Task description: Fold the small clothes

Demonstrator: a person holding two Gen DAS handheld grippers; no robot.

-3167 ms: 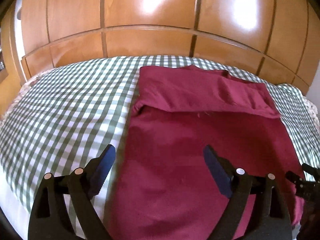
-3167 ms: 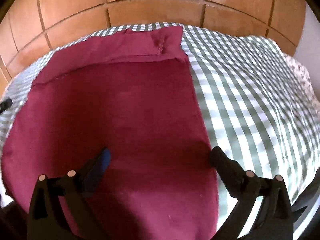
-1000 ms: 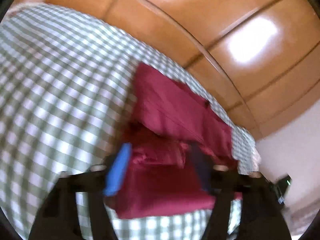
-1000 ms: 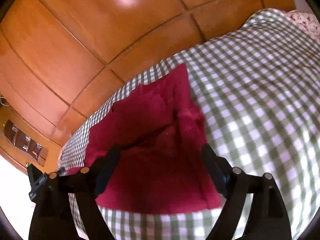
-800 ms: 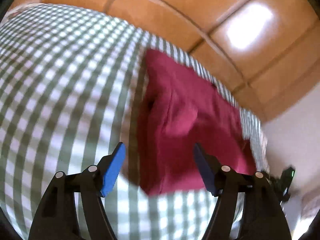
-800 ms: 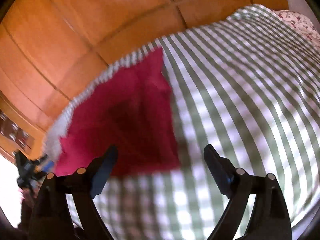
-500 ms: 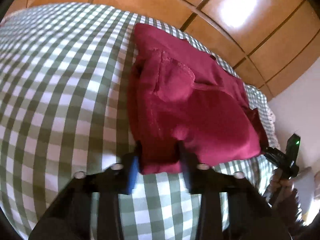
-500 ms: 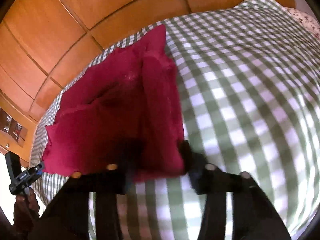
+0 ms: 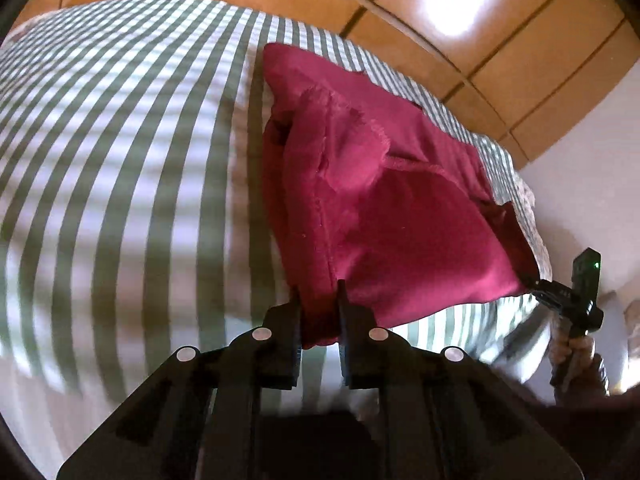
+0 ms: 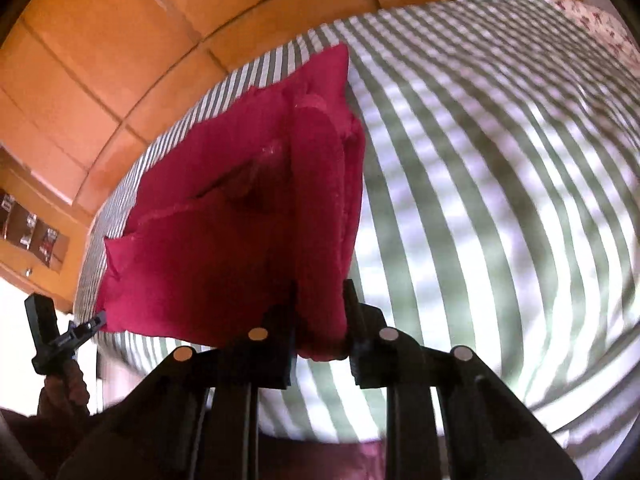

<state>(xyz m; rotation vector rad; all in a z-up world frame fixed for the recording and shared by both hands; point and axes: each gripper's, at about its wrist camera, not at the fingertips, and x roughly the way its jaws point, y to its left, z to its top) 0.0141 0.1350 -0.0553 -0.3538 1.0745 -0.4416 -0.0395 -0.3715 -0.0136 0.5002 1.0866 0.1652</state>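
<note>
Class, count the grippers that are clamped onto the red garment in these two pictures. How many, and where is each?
2. The left gripper pinches the near left corner of the red garment; the right gripper pinches the near right corner. No others show.

- Checked bedspread (image 9: 120,168) smeared by motion blur in both views; checks read as stripes.
- Near corner of red garment (image 9: 400,232) hidden between the left gripper (image 9: 319,296) fingers; the other corner likewise hidden inside the right gripper (image 10: 320,292).
- Right gripper at right edge of left view is small; jaw state not resolved there.
- Small items on wooden shelf (image 10: 32,232), left edge, too small to identify.
- Gripper bodies cut off by lower frame edge.
</note>
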